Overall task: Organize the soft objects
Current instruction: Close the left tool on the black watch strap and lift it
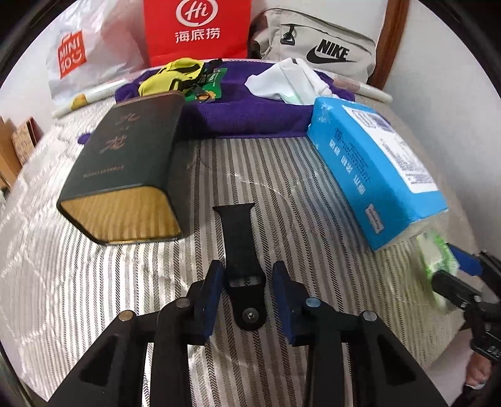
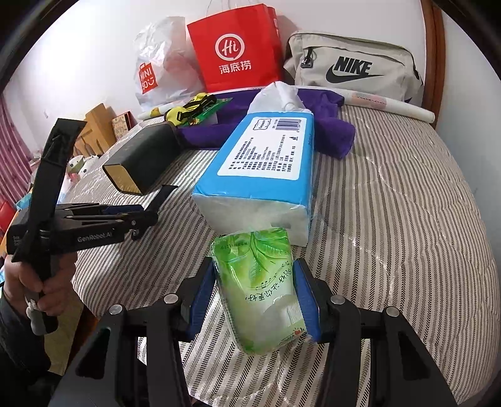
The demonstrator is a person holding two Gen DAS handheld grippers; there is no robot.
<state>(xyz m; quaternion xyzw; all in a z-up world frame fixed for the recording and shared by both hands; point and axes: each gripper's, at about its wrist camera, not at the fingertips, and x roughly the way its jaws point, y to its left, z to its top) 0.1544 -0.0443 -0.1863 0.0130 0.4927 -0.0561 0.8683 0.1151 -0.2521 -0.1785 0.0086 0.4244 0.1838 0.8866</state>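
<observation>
My right gripper [image 2: 255, 294] is shut on a small green tissue pack [image 2: 261, 288], held just above the striped bedspread [image 2: 391, 234], right in front of the big blue tissue pack [image 2: 266, 156]. The same green pack [image 1: 435, 260] shows blurred at the right edge of the left wrist view, below the blue pack [image 1: 375, 162]. My left gripper [image 1: 247, 281] is open and empty over the bedspread, between the dark green box [image 1: 131, 166] and the blue pack. A purple towel [image 1: 244, 109] lies behind, with a white tissue packet [image 1: 281, 81] and a yellow-green item [image 1: 175, 75] on it.
Against the wall stand a white Miniso bag [image 1: 75, 59], a red paper bag [image 1: 197, 29] and a grey Nike bag [image 1: 316, 43]. A rolled white paper [image 2: 388, 105] lies at the far right. The dark box [image 2: 144, 156] lies left of the blue pack.
</observation>
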